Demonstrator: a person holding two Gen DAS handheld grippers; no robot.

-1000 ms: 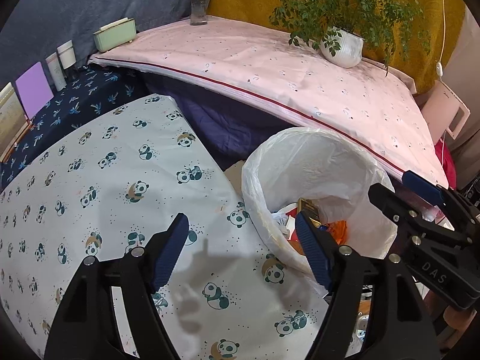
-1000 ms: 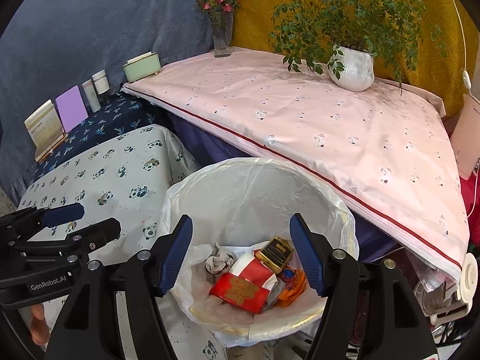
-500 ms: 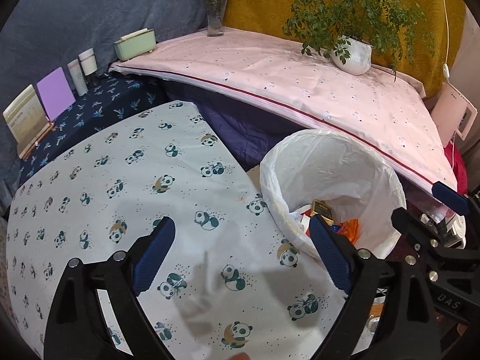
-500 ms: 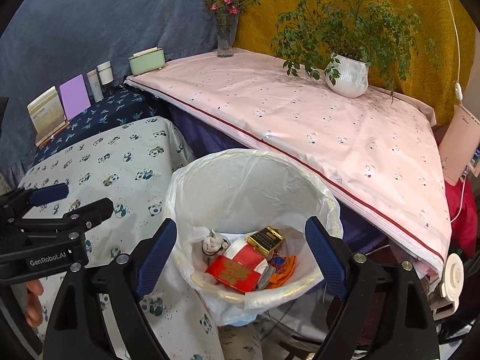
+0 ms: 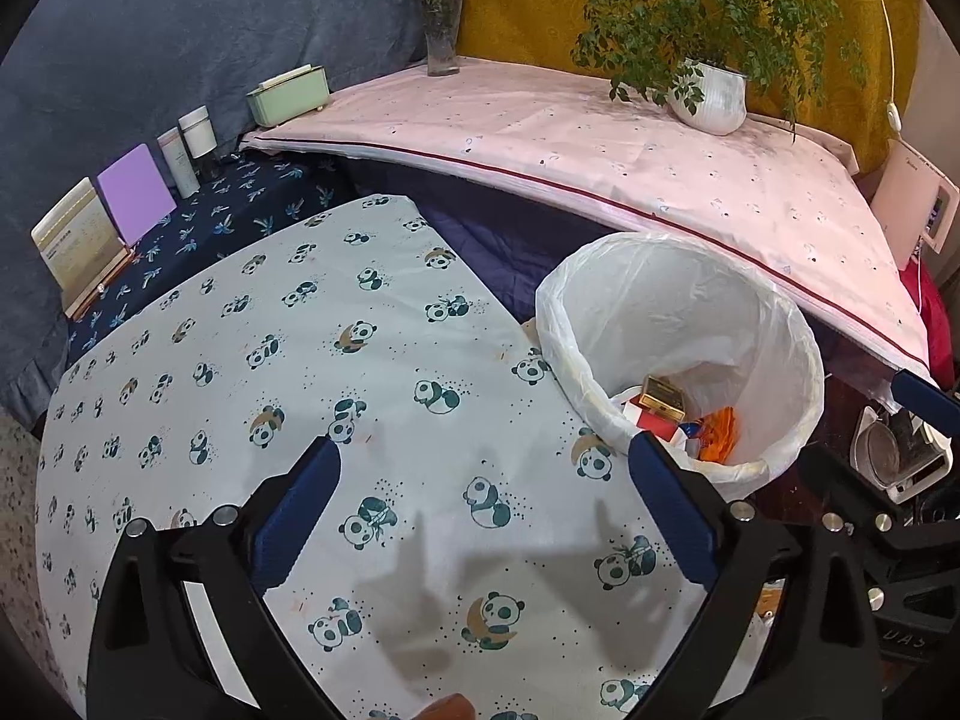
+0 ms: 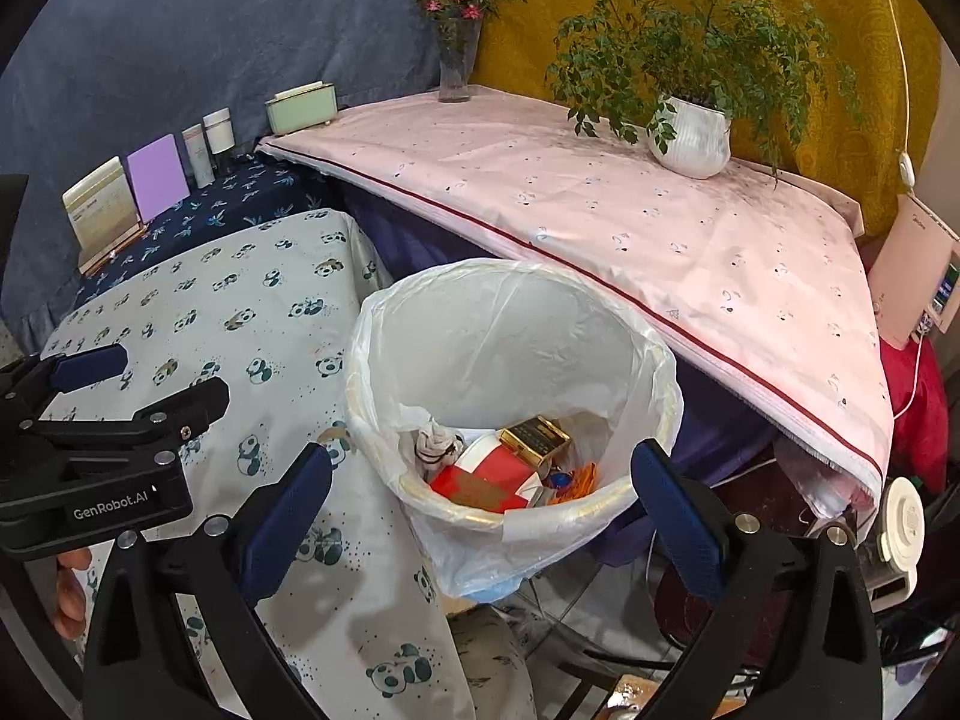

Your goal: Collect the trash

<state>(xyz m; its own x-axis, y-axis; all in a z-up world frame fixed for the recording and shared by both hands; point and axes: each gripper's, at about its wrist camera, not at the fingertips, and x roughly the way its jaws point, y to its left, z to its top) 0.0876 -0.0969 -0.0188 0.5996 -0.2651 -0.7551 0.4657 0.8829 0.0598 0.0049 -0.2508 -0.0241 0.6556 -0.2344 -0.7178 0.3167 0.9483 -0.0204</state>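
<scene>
While the trash bin (image 6: 516, 396), lined with a white bag, stands just off the right edge of the panda-cloth surface (image 5: 252, 360), both claws hang empty. The left claw (image 5: 483, 480) has just been opening and gapes wide above the cloth, nothing between its pads. The right claw (image 6: 480, 480) has likewise just spread wide above the bin's near rim. Inside the bin lie a red packet (image 6: 480, 483), a gold box (image 6: 534, 435) and orange scraps (image 6: 579, 477).
</scene>
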